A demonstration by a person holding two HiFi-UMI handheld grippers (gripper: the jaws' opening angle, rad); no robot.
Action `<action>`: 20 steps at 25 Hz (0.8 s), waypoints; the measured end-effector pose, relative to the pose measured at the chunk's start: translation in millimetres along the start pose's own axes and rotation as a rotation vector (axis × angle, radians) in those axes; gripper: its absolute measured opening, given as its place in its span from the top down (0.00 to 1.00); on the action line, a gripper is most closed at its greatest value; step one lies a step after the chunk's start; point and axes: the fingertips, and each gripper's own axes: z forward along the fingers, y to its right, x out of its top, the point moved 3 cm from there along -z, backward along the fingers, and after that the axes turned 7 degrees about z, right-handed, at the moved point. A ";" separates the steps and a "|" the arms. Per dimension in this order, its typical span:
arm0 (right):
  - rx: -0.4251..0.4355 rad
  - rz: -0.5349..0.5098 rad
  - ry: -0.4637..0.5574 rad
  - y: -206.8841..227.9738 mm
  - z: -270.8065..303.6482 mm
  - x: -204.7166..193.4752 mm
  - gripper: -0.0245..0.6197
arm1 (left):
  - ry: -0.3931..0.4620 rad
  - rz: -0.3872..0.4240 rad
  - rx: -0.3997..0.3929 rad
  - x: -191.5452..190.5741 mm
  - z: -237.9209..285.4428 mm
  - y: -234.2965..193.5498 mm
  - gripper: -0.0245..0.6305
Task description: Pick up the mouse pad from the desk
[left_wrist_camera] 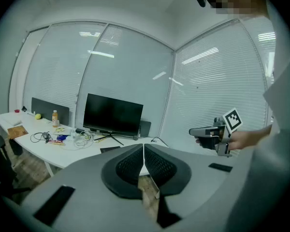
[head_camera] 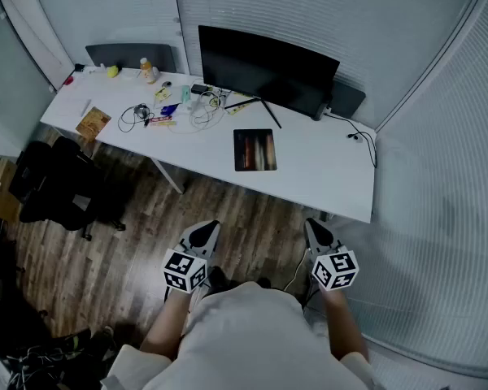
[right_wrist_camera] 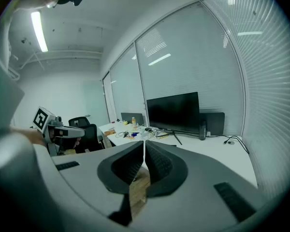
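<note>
- Jaws closed, empty, on left gripper (head_camera: 203, 232) and right gripper (head_camera: 317, 232), short of the surface (head_camera: 333, 181).
- Pad (head_camera: 254, 149) lies untouched near its front edge; nothing done yet.

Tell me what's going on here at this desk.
A person stands a little way back from the white desk with a hand-held gripper in each hand. The left hand-held gripper and the right hand-held gripper are both shut and empty, held over the wooden floor short of the desk edge. The mouse pad lies flat on the desk in front of the monitor, untouched, so picking it up has not yet begun.
</note>
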 end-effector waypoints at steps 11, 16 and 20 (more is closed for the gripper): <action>-0.015 0.003 0.010 -6.1 5.7 2.5 0.91 | 0.005 0.001 -0.014 -1.6 -0.7 -8.1 0.93; -0.031 0.011 0.001 -17.8 11.5 0.5 0.91 | 0.002 -0.006 -0.026 -4.6 -6.9 -19.8 0.93; -0.054 0.018 0.001 -27.9 16.9 -1.1 0.91 | -0.001 -0.008 -0.040 -6.6 -12.8 -31.6 0.93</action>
